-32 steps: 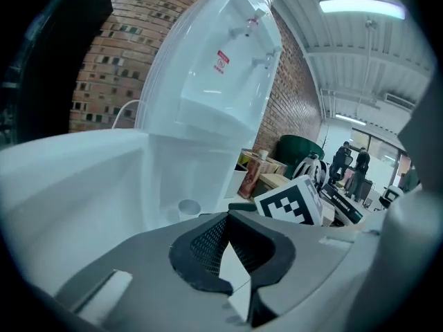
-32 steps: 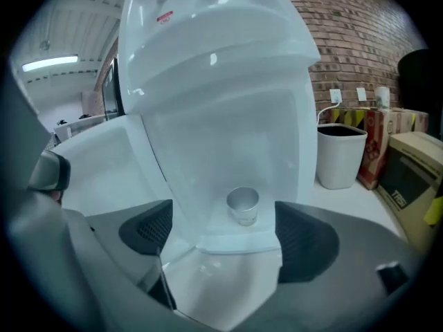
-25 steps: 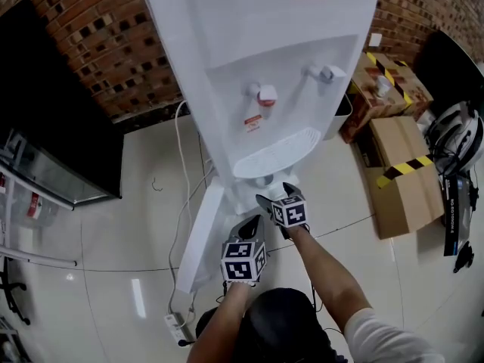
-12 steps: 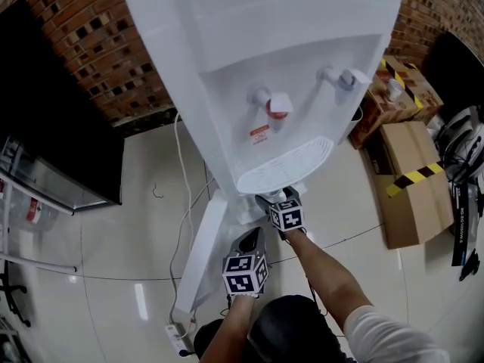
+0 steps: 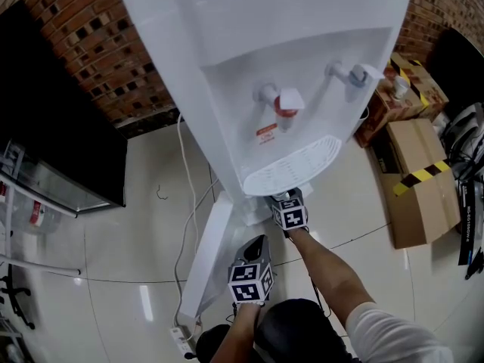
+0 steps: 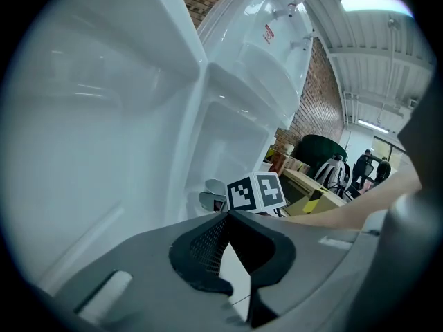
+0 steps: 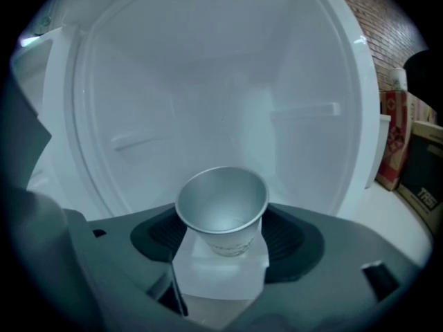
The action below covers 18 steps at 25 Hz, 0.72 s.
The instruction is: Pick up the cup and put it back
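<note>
Two tongs: your right tongs [image 7: 225, 228] have just been closing around the upright cup [image 7: 221, 200] at lower centre, not yet clamped; your left tongs [image 6: 230, 221], together and empty, sit farther off.

Water dispenser [image 5: 287, 59]: stands on the floor in front of the brick wall [image 5: 91, 44].
Taps [image 5: 286, 100]: side by side on the dispenser's front, above the drip tray [image 5: 291, 169].
Door [image 5: 203, 255]: below the tray, swung open to the left.
Cup [image 7: 223, 209]: upright inside the lower compartment, between the jaws of the right gripper [image 5: 282, 197], which have just been closing. Contact is perhaps not yet made.
Left gripper [image 5: 255, 244]: left of the right one, nearer the person, beside the door.
Cardboard boxes [image 5: 416, 203]: on the floor, right of the dispenser.
</note>
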### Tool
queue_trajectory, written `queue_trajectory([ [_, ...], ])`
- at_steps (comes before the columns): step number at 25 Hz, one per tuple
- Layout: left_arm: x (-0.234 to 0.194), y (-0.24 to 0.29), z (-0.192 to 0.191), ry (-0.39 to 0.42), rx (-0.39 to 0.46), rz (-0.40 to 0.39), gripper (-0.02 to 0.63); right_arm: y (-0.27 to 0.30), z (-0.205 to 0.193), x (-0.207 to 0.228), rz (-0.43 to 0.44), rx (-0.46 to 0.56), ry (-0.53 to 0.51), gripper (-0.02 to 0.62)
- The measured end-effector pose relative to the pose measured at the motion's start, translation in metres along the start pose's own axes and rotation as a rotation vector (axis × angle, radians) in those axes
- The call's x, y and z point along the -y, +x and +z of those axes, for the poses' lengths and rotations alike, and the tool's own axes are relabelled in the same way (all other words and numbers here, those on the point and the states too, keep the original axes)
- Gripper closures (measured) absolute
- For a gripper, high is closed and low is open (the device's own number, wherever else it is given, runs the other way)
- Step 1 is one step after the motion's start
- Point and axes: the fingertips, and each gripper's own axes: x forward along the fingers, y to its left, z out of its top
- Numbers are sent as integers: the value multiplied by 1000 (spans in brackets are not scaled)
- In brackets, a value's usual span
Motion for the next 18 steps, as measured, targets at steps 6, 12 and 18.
queue_trajectory([
  [6, 3, -3, 8, 12, 10, -9, 603, -21, 5, -1, 4, 11, -9, 259],
  [12, 16, -14, 14, 41, -11, -23, 603, -73, 16, -4, -1, 57, 5, 260],
  [18, 42, -58, 28, 50, -43, -41, 603, -159, 32, -21, -41, 61, 18, 261],
])
